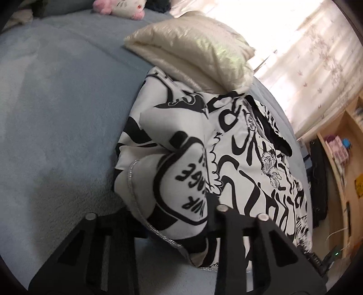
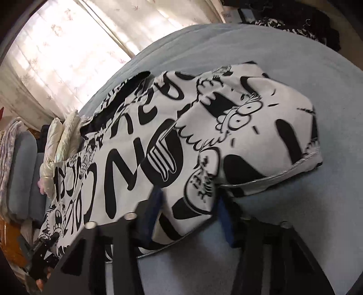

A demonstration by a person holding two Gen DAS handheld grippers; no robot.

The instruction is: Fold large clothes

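Note:
A large white garment (image 1: 238, 147) printed with black cartoon lettering lies spread on a light blue bed cover (image 1: 56, 113). In the left wrist view its silver-trimmed hem corner is bunched up between the black fingers of my left gripper (image 1: 179, 211), which is shut on that fold. In the right wrist view the same garment (image 2: 136, 147) stretches away to the left. Another hem corner is folded up between the blue pads (image 2: 156, 202) of my right gripper (image 2: 190, 204), which is shut on it. The cloth hides the left gripper's left fingertip.
A folded cream puffy jacket (image 1: 195, 52) lies on the bed touching the garment's far end. A pink and white plush toy (image 1: 120, 6) sits at the bed's far edge. Curtains (image 1: 306, 56) and wooden shelves (image 1: 340, 158) stand beyond. Dark clothes (image 2: 295, 22) are piled past the bed.

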